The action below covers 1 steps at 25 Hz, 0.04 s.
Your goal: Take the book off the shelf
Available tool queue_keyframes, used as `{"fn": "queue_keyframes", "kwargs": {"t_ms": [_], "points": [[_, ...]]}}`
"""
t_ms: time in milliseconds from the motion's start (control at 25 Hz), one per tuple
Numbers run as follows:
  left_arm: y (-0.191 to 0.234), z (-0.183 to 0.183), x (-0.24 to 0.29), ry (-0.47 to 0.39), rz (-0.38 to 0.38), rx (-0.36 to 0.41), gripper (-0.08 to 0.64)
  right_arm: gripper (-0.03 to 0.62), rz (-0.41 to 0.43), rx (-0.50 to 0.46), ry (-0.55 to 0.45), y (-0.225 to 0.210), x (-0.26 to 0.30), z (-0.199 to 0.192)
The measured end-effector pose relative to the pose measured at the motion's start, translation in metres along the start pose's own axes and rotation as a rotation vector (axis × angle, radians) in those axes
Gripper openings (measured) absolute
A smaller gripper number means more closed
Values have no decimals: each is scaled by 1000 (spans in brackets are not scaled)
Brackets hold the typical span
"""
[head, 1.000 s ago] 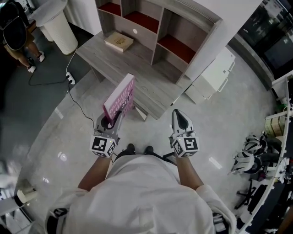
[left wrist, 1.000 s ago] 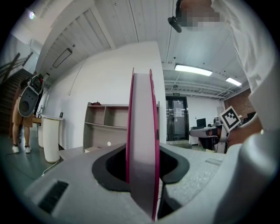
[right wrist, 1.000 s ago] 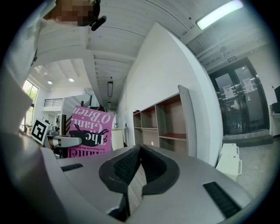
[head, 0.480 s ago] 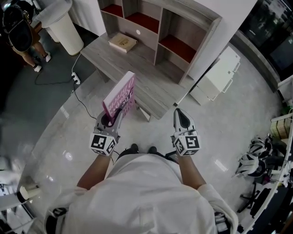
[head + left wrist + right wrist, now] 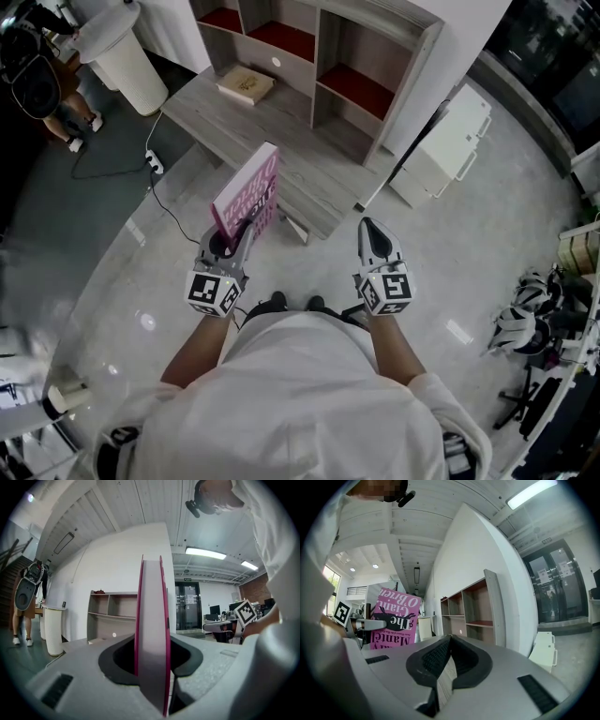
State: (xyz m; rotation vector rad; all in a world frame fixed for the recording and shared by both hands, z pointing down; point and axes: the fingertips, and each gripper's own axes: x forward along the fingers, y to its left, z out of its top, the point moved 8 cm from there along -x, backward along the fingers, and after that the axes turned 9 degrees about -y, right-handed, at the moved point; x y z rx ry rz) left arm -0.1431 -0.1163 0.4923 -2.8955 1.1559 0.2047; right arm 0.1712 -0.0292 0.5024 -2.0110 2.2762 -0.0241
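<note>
Head view showed the left gripper (image 5: 234, 234) clamping the upright pink book (image 5: 247, 192); the right gripper (image 5: 371, 229) was closed and empty.

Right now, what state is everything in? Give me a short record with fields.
book: pink, upright, off the shelf, held near the desk's front edge
left tongs: shut on the book's lower edge
right tongs: shut, empty
desk: a tan book lies flat on it
task: book already out of the shelf
</note>
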Motion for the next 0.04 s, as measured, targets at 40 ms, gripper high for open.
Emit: {"fn": "queue_keyframes", "kwargs": {"t_ms": [40], "points": [[-2, 0, 1, 1, -3, 1, 149, 15, -2, 0, 1, -1, -2, 0]]}}
